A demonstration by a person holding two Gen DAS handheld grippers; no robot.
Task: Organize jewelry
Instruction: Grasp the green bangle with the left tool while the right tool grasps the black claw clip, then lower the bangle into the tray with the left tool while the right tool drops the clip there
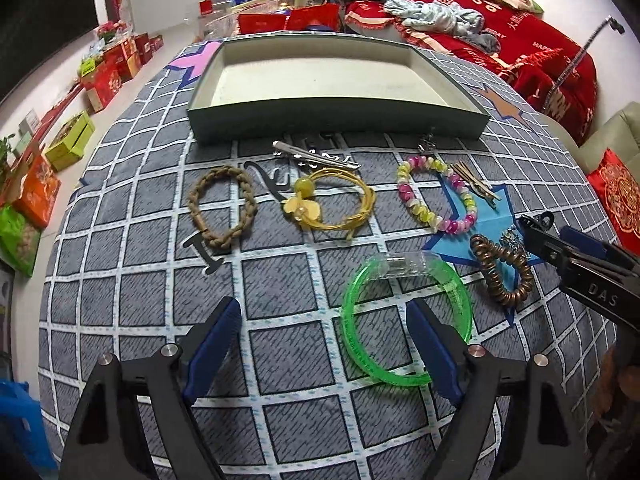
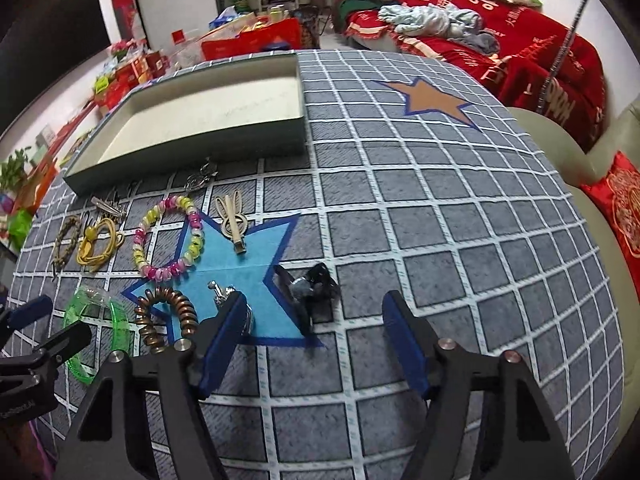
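An empty grey-green tray stands at the back of the checked cloth. In front of it lie a braided brown bracelet, a yellow flower bangle, a silver clip, a pink-and-yellow bead bracelet, a gold hair clip, a copper spiral tie and a green bangle. A black hair claw lies just ahead of my open right gripper. My left gripper is open, its right finger beside the green bangle.
Red bedding and cushions lie past the table's right and back edges. Gift boxes stand on the floor at the left. A small silver trinket lies by my right gripper's left finger. The right gripper shows in the left wrist view.
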